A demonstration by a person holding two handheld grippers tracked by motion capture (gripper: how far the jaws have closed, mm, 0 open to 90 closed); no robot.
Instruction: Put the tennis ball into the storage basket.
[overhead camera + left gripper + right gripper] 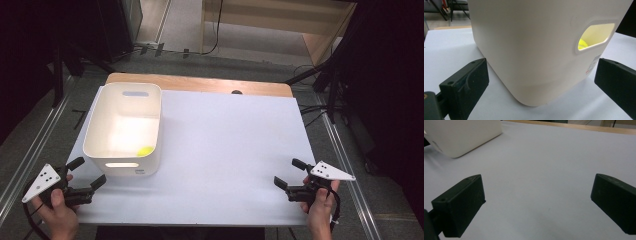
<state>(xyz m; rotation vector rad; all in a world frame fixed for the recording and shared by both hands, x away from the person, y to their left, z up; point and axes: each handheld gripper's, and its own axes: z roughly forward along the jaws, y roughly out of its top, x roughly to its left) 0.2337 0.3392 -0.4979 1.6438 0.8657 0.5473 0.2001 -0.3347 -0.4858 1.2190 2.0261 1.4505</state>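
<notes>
A white plastic bin [125,129] with handle cut-outs stands on the left half of the white table top [230,150]. A small yellow object [145,150] lies inside it at the near right corner and glows through the handle slot [595,36] in the left gripper view. My left gripper [90,173] is open at the table's near left, just short of the bin's near left corner [534,75], holding nothing. Over at the near right, my right gripper [290,173] is open above bare table, empty. In the right gripper view the bin [461,135] sits far off at upper left.
A wooden strip [200,83] runs along the table's far edge with a dark knob [236,92] on it. Metal rails [35,145] flank both sides of the table. Cables and stands lie on the floor beyond.
</notes>
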